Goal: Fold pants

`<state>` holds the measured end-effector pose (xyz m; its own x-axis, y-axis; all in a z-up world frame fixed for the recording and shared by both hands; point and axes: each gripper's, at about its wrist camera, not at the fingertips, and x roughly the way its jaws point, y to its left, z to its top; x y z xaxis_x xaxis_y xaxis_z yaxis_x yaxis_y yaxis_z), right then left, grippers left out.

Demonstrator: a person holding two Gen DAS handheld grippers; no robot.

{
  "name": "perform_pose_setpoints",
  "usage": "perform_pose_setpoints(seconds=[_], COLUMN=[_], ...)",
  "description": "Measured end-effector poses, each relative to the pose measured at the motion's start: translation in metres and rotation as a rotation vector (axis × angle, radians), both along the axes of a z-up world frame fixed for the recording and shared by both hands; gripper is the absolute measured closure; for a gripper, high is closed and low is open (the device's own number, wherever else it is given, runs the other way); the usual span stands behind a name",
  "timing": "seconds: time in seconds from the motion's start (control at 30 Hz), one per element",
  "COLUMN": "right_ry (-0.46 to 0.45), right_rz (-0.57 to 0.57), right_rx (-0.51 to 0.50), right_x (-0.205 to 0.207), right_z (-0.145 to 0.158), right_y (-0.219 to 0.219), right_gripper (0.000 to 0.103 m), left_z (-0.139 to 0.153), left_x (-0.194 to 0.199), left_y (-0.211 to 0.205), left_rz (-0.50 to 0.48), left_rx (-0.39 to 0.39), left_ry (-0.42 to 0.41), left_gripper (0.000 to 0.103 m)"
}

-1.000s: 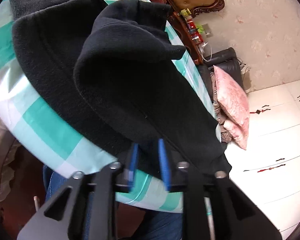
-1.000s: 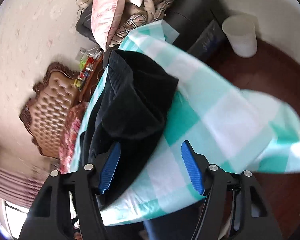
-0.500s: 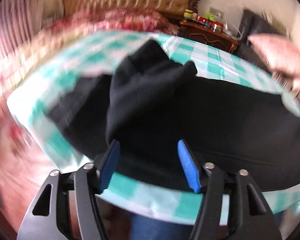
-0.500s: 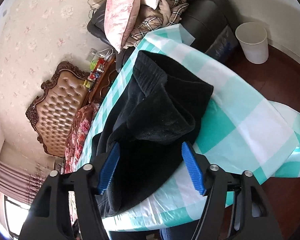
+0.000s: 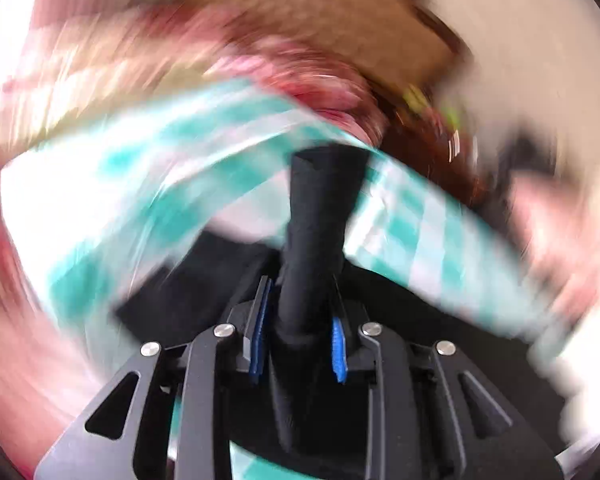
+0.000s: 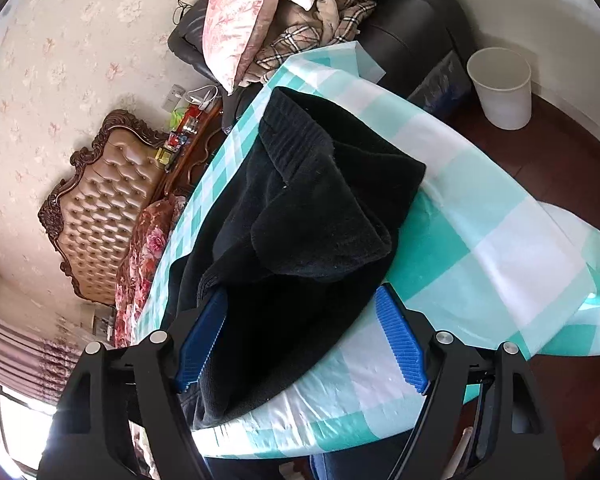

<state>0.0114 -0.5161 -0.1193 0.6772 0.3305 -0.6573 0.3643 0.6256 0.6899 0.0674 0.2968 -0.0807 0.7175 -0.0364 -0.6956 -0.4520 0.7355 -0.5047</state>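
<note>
Fabric of the black knit pants (image 5: 316, 240) sits bunched, pinched between the left gripper's (image 5: 299, 344) fingers; right gripper's (image 6: 300, 344) fingers gape wide astride the pants' near edge on the teal-checked bench (image 6: 480, 216).

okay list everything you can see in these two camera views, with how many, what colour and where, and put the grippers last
pants: one, black, bunched on the table, one part pulled up between the left gripper's fingers
tablecloth: one, teal and white check, draped over the table
headboard: one, tan tufted with dark carved frame, against the wall
bedding: red floral, beside the headboard
nightstand: one, dark wood, small colourful items on top
sofa: one, black, behind the table
pillows: two, pink floral, on the sofa
blanket: one, beige plaid, on the sofa
bin: one, white, on the dark wood floor
left gripper: black with blue pads, shut on the pants; view blurred
right gripper: black with blue pads, open, jaws either side of the pants
</note>
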Motion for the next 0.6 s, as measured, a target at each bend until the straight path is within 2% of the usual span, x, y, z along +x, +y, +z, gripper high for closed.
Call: perform_pose_setpoints(seconds=[0.03, 0.07, 0.13, 0.2, 0.23, 0.43, 0.5, 0.6], right_ry=[0.005, 0.006, 0.006, 0.008, 0.012, 0.03, 0.007, -0.033], right_rz=[-0.002, 0.001, 0.005, -0.001, -0.013, -0.049, -0.044, -0.026], right_rx=[0.007, 0.008, 0.0, 0.01, 0.032, 0.05, 0.051, 0.071], right_x=[0.0, 0.001, 0.003, 0.003, 0.001, -0.005, -0.005, -0.004], right_z=[-0.001, 0.0, 0.004, 0.006, 0.006, 0.007, 0.015, 0.025], right_y=[0.0, 0.001, 0.003, 0.004, 0.003, -0.002, -0.002, 0.001], right_gripper=[0.028, 0.028, 0.028, 0.028, 0.028, 0.026, 0.023, 0.016], left_z=[-0.017, -0.028, -0.044, -0.051, -0.052, -0.05, -0.051, -0.051], left_x=[-0.013, -0.02, -0.03, -0.036, -0.035, -0.015, -0.023, -0.028], left_y=[0.023, 0.033, 0.042, 0.043, 0.041, 0.031, 0.03, 0.029], left_rz=[0.048, 0.078, 0.057, 0.033, 0.026, 0.016, 0.02, 0.012], left_rx=[-0.081, -0.094, -0.173, -0.271, -0.292, -0.28, -0.279, -0.281], left_ry=[0.014, 0.047, 0.025, -0.038, -0.056, -0.039, -0.038, -0.047], left_gripper=[0.078, 0.079, 0.076, 0.058, 0.049, 0.048, 0.053, 0.053])
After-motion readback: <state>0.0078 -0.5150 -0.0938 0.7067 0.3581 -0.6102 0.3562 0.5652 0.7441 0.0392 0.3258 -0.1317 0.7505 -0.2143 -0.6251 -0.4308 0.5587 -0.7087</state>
